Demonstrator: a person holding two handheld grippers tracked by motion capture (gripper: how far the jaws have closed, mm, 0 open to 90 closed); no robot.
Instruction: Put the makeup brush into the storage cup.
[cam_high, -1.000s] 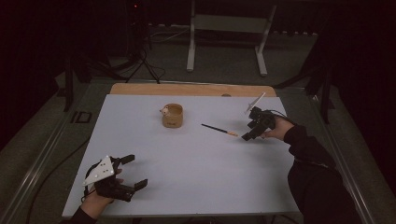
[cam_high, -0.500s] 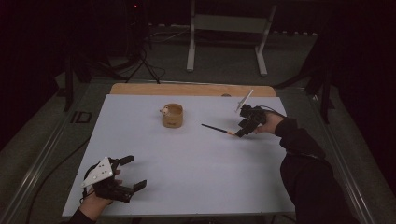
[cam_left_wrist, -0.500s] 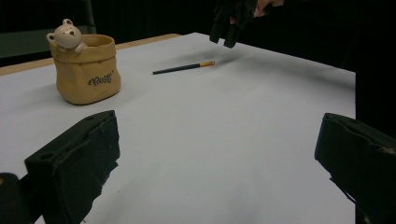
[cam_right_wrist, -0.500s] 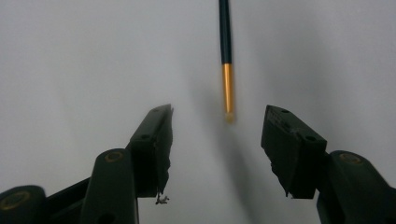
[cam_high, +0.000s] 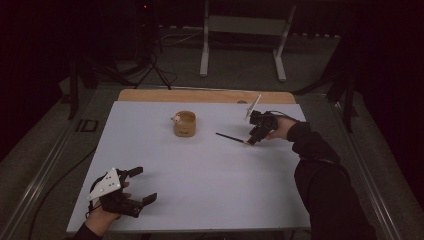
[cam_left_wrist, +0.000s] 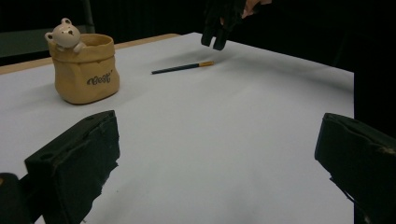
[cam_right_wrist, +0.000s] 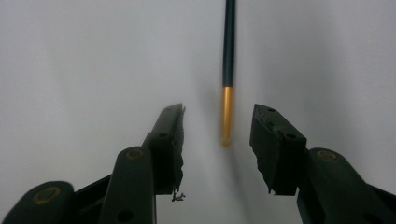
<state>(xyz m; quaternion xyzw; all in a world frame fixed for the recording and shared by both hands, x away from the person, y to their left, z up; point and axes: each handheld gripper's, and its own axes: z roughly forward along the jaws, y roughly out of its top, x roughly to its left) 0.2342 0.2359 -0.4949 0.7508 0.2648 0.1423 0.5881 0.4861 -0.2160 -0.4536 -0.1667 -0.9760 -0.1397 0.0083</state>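
Closing my right hand-held gripper (cam_right_wrist: 217, 123) around the slim dark, orange-tipped paintbrush (cam_right_wrist: 228, 70) on the white bench (cam_high: 200, 170).
Jaws just narrowing, tip between them untouched; next, pinch and lift.

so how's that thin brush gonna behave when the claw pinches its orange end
The paintbrush looks thin, straight and rigid, so it is probably stiff and very light. Its round handle lies flat on the smooth white table, so a nudge may roll it. The right claw, which has just been closing, straddles only its orange tip; gripped there, it may pivot or slip.
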